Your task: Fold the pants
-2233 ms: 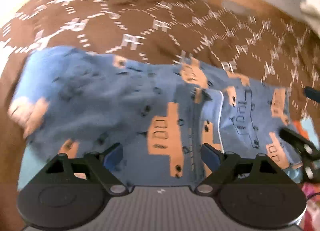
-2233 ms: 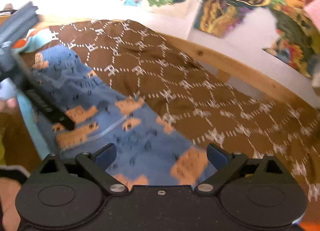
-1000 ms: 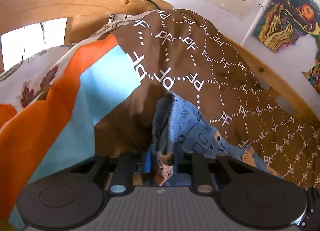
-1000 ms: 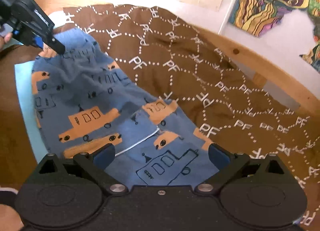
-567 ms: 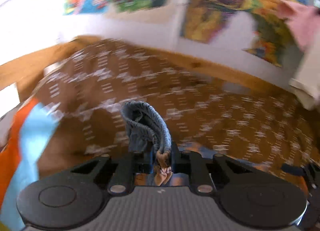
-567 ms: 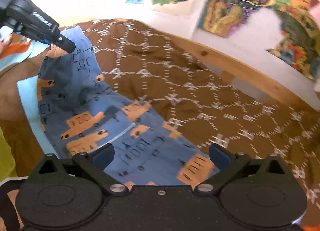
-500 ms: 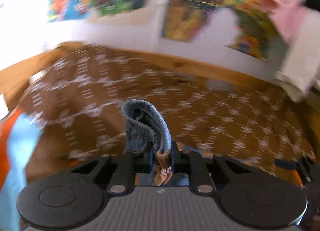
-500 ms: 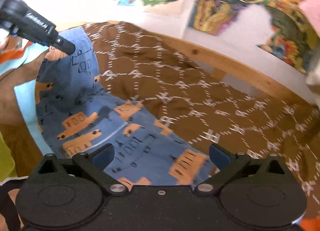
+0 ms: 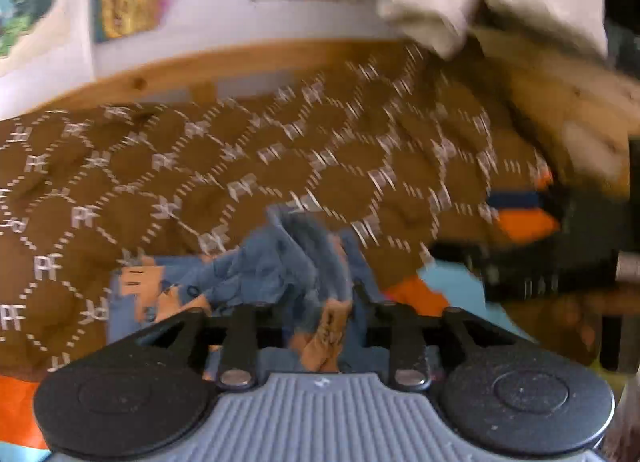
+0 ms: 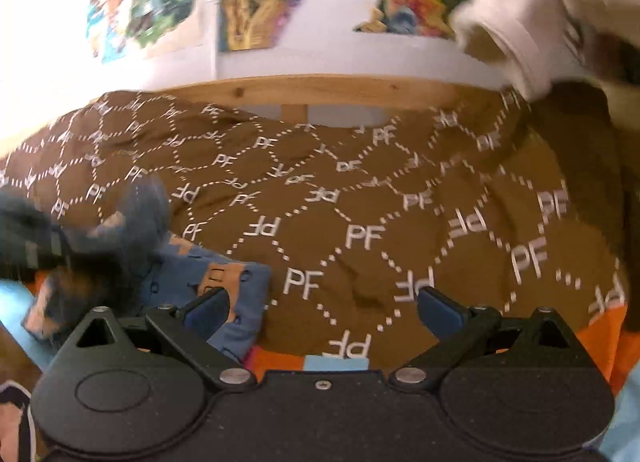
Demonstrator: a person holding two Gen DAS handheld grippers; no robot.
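one fold looks done: i've carried an end of the pants [image 9: 276,270] across, doubling them on the bed [image 9: 200,165]. my left hand-held gripper [image 9: 320,326] has just been opening, cloth bunched at twelve o'clock between its jaws. my right hand-held gripper [image 10: 320,310] stands spread, empty, pants at nine o'clock. smoothing and another fold remain.

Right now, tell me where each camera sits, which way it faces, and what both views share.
Left wrist: on the left claw, looking down across the brown PF-patterned bedspread to the wooden bed rail; its jaws have just been opening, blue vehicle-print pants bunched between them.
Right wrist: on the right claw, jaws wide apart and empty, facing the same bedspread and posters.
Shared: bedspread, pants, rail; each view catches the other claw.
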